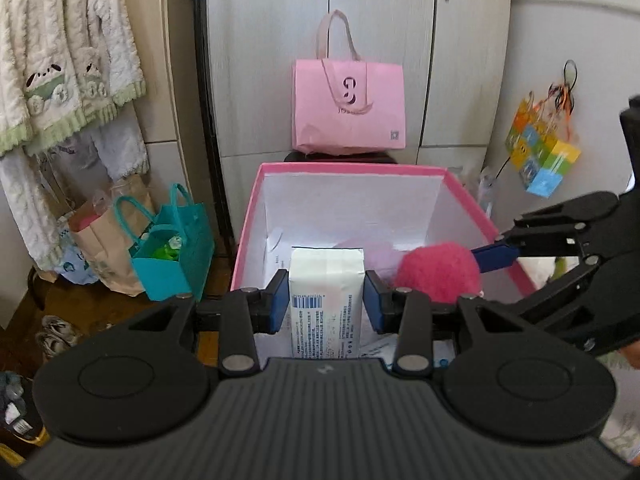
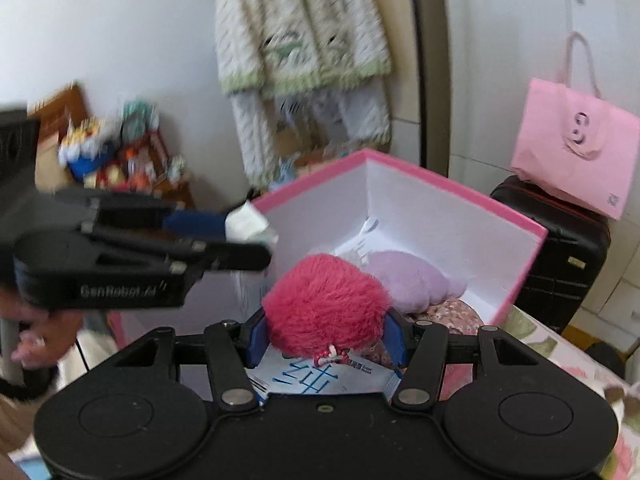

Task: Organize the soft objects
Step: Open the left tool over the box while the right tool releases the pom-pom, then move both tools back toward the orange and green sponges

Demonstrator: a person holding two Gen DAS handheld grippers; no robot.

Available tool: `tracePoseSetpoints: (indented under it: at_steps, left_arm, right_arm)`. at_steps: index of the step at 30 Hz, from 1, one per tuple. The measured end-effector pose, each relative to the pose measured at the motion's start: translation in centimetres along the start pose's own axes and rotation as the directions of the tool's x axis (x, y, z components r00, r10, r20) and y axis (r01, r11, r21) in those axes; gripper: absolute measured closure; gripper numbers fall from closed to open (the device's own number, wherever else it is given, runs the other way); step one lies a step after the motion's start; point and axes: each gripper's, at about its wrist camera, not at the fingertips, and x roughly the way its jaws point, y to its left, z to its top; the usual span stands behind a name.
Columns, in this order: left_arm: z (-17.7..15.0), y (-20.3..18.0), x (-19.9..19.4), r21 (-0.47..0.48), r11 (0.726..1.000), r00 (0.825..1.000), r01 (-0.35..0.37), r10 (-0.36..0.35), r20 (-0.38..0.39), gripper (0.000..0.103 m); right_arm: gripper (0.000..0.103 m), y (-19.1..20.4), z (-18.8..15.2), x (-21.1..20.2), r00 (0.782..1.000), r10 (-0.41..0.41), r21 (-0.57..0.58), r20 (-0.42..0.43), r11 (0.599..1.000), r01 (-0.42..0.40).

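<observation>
My left gripper [image 1: 326, 300] is shut on a white tissue pack [image 1: 326, 296] and holds it over the near edge of the pink box [image 1: 352, 169] with white inside walls. My right gripper [image 2: 326, 336] is shut on a fluffy red pom-pom [image 2: 326, 304] over the same box [image 2: 460, 188]. The pom-pom also shows in the left wrist view [image 1: 438, 276], at the right gripper's blue pad. A lilac plush [image 2: 412, 280] and a floral soft item [image 2: 456, 312] lie inside the box. The left gripper with the tissue pack [image 2: 248, 222] shows blurred at left in the right wrist view.
A pink tote bag [image 1: 348, 108] stands on a black suitcase [image 2: 560, 264] behind the box. A teal bag [image 1: 172, 248] and a brown paper bag [image 1: 100, 248] sit on the floor to the left. White robes [image 1: 60, 60] hang at left. A blue-printed packet [image 2: 320, 380] lies under my right gripper.
</observation>
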Motion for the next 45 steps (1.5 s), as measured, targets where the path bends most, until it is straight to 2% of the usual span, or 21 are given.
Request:
tracePoseSetpoints:
  at_steps: [4,6,10,11,13,15,19,24,31,34,38,45]
  left_arm:
    - [0.5,0.5,0.9,-0.002,1.000,0.999,0.018,-0.018,-0.047,0.064]
    - [0.6,0.3,1.3,0.028,1.000,0.998,-0.006,0.008,-0.066,0.063]
    - [0.8,-0.5,0.3,0.077,0.993,0.996,-0.085,0.087,-0.018,0.059]
    - [0.8,-0.7,-0.2,0.079,0.993,0.996,-0.085,0.086,-0.005,0.055]
    - [0.9,-0.6,-1.1,0.062,0.997,0.999,-0.049,0.049,-0.002,0.050]
    - [0.5,-0.6,-2.4,0.041,0.999,1.000,-0.005,0.005,-0.004,0.049]
    - [-0.2,-1.4,-4.5,0.059,0.998,0.999,0.038,-0.038,-0.009,0.049]
    - [-0.7,-2.5,-7.4,0.064,0.996,0.998,0.066,-0.065,-0.009,0.048]
    - [-1.9,-4.5,-12.0,0.087,0.992,0.995,0.094,-0.095,0.009,0.043]
    - [-2.7,-5.7,-14.0,0.119,0.988,0.995,0.101,-0.102,0.002,0.043]
    - [-3.5,-7.4,-16.4,0.151,0.978,0.990,0.144,-0.142,-0.026,0.040]
    - [-5.1,-10.7,-18.1,0.200,0.960,0.981,0.194,-0.191,-0.036,0.040]
  right_arm:
    - [0.041,0.0,0.6,1.3,0.999,-0.015,-0.065,-0.043,0.998,0.012]
    - [0.039,0.0,0.8,1.9,0.998,-0.006,-0.096,-0.068,0.995,-0.001]
    - [0.030,0.4,0.8,1.9,0.996,-0.012,-0.128,-0.088,0.992,0.000]
    - [0.029,0.4,0.7,1.6,0.997,-0.021,-0.130,-0.079,0.991,0.011]
    - [0.029,0.6,0.4,0.5,0.998,-0.030,-0.128,-0.050,0.991,0.024]
    - [0.029,0.4,-0.1,-1.3,1.000,-0.012,-0.107,0.000,0.994,0.012]
    - [0.028,0.8,-1.1,-4.8,0.998,0.012,-0.076,0.062,0.997,-0.007]
    - [0.028,2.0,-1.9,-8.0,0.997,0.003,-0.078,0.072,0.997,0.003]
    - [0.028,3.7,-4.6,-13.1,0.994,-0.001,-0.063,0.109,0.998,0.008]
    - [0.028,4.2,-5.8,-14.7,0.993,-0.016,-0.070,0.114,0.997,0.024]
    - [0.028,4.6,-7.3,-16.7,0.990,-0.035,-0.060,0.134,0.997,0.043]
    - [0.028,4.7,-10.4,-19.3,0.978,-0.080,-0.071,0.193,0.993,0.095]
